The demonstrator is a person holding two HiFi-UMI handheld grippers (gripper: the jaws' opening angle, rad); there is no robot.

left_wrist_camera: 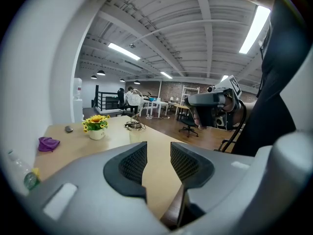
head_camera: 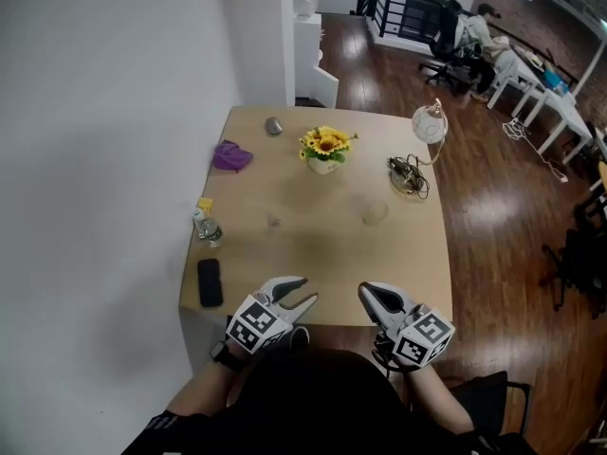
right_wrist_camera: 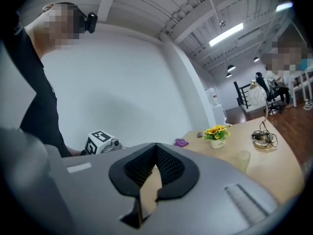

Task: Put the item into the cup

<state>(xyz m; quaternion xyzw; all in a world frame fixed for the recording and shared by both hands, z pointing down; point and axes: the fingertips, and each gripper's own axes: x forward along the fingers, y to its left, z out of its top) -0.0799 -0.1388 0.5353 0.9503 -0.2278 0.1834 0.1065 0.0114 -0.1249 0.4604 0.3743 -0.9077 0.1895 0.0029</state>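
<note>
A pale translucent cup (head_camera: 375, 212) stands on the wooden table (head_camera: 313, 254), right of centre; it also shows in the left gripper view (left_wrist_camera: 134, 133) and the right gripper view (right_wrist_camera: 243, 159). A tiny pinkish item (head_camera: 273, 220) lies left of the cup, too small to make out. My left gripper (head_camera: 308, 290) hovers at the table's near edge, open and empty (left_wrist_camera: 159, 153). My right gripper (head_camera: 364, 293) hangs beside it, shut with nothing between its jaws (right_wrist_camera: 156, 153). Both are well short of the cup.
A sunflower pot (head_camera: 324, 150), purple cloth (head_camera: 230, 155), small grey object (head_camera: 273, 125), desk lamp (head_camera: 430, 124) and tangle of cables (head_camera: 409, 174) sit at the far side. A water bottle (head_camera: 209, 230) and black phone (head_camera: 210, 282) lie along the left edge by the white wall.
</note>
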